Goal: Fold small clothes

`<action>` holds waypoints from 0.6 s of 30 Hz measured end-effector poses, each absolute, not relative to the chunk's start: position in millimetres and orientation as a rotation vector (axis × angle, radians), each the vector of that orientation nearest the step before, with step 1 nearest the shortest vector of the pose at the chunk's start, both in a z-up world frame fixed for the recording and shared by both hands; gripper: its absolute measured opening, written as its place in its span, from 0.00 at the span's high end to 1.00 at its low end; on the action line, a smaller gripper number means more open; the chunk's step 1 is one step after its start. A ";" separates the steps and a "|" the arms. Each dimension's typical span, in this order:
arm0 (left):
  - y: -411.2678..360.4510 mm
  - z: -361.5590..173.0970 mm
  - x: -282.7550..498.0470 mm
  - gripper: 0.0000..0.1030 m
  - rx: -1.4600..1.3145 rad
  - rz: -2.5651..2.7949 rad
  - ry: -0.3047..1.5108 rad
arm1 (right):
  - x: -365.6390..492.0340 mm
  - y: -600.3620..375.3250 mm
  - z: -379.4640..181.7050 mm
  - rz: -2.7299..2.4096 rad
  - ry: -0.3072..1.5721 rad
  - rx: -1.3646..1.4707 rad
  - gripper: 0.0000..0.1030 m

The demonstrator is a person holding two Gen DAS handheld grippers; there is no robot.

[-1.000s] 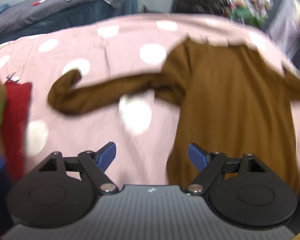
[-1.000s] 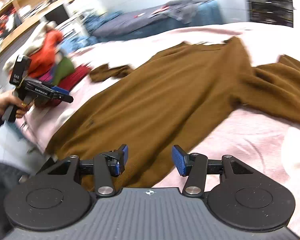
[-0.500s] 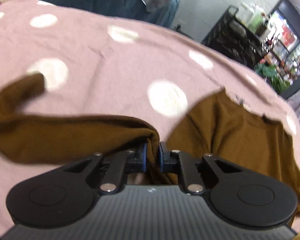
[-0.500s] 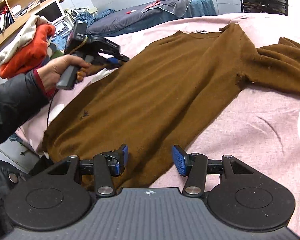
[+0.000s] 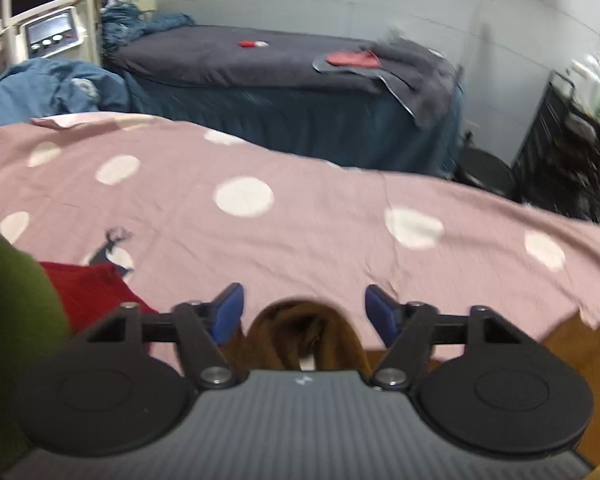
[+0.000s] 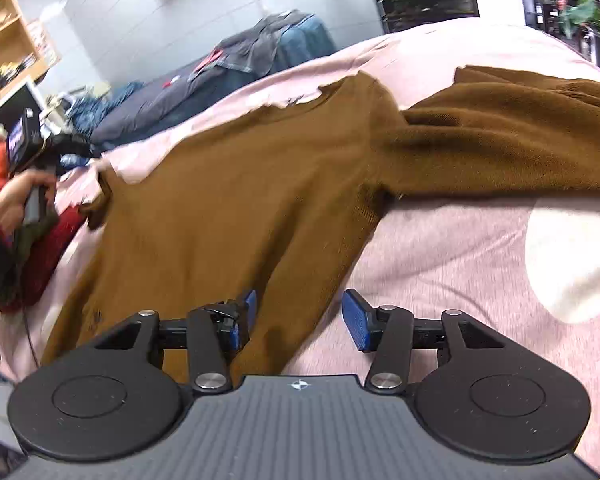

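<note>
A brown sweater (image 6: 240,200) lies spread on the pink polka-dot sheet (image 6: 480,260), its right sleeve (image 6: 500,140) stretched out to the right. My right gripper (image 6: 300,300) hangs open over the sweater's lower side edge, pads clear of the cloth. In the left wrist view the left gripper (image 5: 304,300) has its jaws opening. The brown sleeve's cuff (image 5: 300,332) lies bunched just below and between the fingers, and neither pad presses on it. A hand (image 6: 24,196) holds that gripper at the sweater's far left.
A red garment (image 5: 88,292) and a green one (image 5: 16,300) lie on the sheet's left side. Behind it stands a bed with dark covers (image 5: 260,64). A black shelf cart (image 5: 560,152) is at the right. A machine with a screen (image 5: 52,32) stands at the back left.
The left gripper shut on the brown sleeve, swung left with it, and now stands open with the cuff lying below. The right gripper rolled and shifted slightly, still open.
</note>
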State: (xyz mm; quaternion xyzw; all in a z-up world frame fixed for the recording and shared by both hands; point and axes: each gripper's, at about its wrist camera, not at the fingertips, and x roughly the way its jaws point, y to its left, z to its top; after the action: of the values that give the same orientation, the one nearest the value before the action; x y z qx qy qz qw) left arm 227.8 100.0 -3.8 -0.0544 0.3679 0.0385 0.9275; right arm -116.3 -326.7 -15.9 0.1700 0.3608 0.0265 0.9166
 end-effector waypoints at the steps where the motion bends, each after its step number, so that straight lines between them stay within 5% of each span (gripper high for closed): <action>1: 94.6 -4.0 220.7 0.34 -0.109 0.069 0.761 | -117.1 -326.1 -15.6 0.031 0.731 0.347 0.20; 5: 69.1 -4.9 178.4 0.13 -0.086 -0.094 0.797 | -126.1 -335.4 -6.0 -0.047 0.653 0.352 0.20; 13: -29.4 -14.7 76.9 0.07 0.183 -0.443 0.823 | -115.7 -381.8 53.2 -0.274 0.518 -0.050 0.21; 18: -68.3 -17.4 40.8 0.07 0.223 -0.557 0.842 | -76.3 -407.7 56.7 -0.228 0.597 -0.157 0.41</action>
State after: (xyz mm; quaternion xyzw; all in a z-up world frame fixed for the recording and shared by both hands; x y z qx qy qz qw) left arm 40.8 -68.3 -17.4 0.1066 0.4024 -0.2662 0.8694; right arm -76.3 -407.7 56.7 -0.0772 0.2931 -0.1118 0.9464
